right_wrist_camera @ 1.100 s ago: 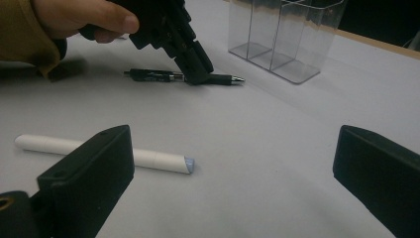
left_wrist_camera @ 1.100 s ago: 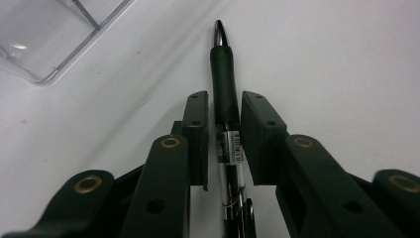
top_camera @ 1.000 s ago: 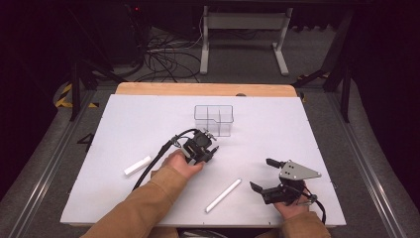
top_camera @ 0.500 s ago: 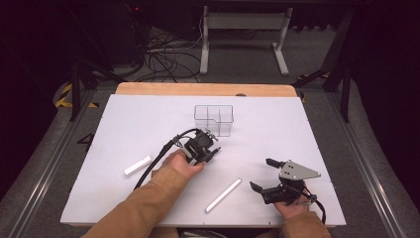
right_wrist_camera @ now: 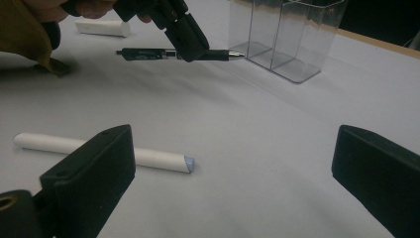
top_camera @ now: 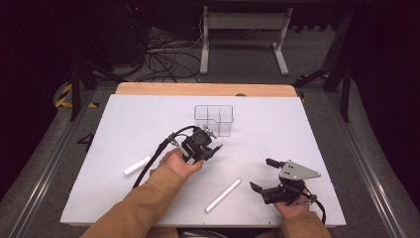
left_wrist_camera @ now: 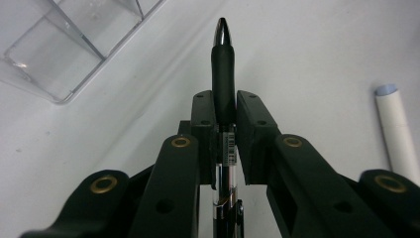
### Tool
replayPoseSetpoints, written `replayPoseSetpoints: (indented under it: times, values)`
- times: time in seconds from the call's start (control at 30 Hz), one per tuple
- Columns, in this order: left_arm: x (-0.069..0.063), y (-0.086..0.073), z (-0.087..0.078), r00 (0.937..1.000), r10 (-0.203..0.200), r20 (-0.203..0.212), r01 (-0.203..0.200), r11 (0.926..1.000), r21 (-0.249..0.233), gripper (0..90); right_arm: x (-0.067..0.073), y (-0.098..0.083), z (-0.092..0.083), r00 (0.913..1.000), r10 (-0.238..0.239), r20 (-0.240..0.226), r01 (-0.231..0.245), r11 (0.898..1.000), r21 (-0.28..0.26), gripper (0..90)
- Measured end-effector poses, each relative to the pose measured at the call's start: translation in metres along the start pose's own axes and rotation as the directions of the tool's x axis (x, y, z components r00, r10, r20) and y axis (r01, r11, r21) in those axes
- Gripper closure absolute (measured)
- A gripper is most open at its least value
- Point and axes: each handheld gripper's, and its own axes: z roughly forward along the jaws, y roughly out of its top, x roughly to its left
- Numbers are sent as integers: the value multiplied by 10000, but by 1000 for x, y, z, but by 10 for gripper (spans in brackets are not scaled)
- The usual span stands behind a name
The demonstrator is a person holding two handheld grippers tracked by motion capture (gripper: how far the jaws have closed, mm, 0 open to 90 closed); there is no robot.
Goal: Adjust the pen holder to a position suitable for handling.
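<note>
A white tube (top_camera: 137, 165) lies at the left of the white worktop (top_camera: 124, 119), just beyond the person's tan sleeve (top_camera: 133, 208), which hides part of the black cable trailing from the left gripper (top_camera: 210, 145). Near the middle, that gripper's jaws are clenched on a black pen (left_wrist_camera: 223, 74); the left gripper view shows the pads pressed against the barrel just behind its dark grip, the silver tip pointing on ahead, while the pen's rear end is cut off at the bottom edge. In the right gripper view the pen (right_wrist_camera: 173, 53) hangs level above the worktop, its tip aimed at the clear plastic organizer (top_camera: 214, 119) close by, though how near the tip comes to the organizer's wall is hard to judge from above. A second white tube (top_camera: 223, 195) rests between the two hands, nearer the front edge. At the right, the right gripper (top_camera: 262, 174) sits low over the worktop with its jaws released and nothing between them, the hand behind it partly cut off by the frame's lower edge. Compared with a second earlier, little differs: both tubes, the organizer and the right gripper lie where they did, and the left gripper holds the pen in much the same spot.
</note>
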Motion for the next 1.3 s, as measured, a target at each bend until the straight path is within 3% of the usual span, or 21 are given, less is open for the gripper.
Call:
replayPoseSetpoints:
  times: [0.27,0.6,0.77,0.83,0.87,1.03,1.3]
  values:
    - [1,-1,-19,9997,60,236,-39,9958,-915,798,0,0,0,10000,11,2,-11,10000,9,37]
    - [5,-1,-37,9984,19,558,98,9780,-2082,797,0,0,0,10000,67,-37,-66,10000,18,37]
    - [5,-2,-44,9980,26,626,147,9616,-2740,797,0,0,0,10000,33,-40,-33,10000,28,37]
    - [5,-3,-51,9976,37,686,189,9452,-3260,797,0,0,0,10000,3,-30,-3,10000,16,37]
    - [5,-3,-51,9976,37,686,189,9452,-3260,797,0,0,0,10000,3,-30,-3,10000,16,37]
    - [4,-4,-58,9983,135,561,98,9184,-3955,797,0,0,0,10000,-12,-47,12,10000,43,37]
    - [7,-5,-62,9969,148,773,218,8916,-4523,797,0,0,0,10000,8,-48,-8,10000,39,37]
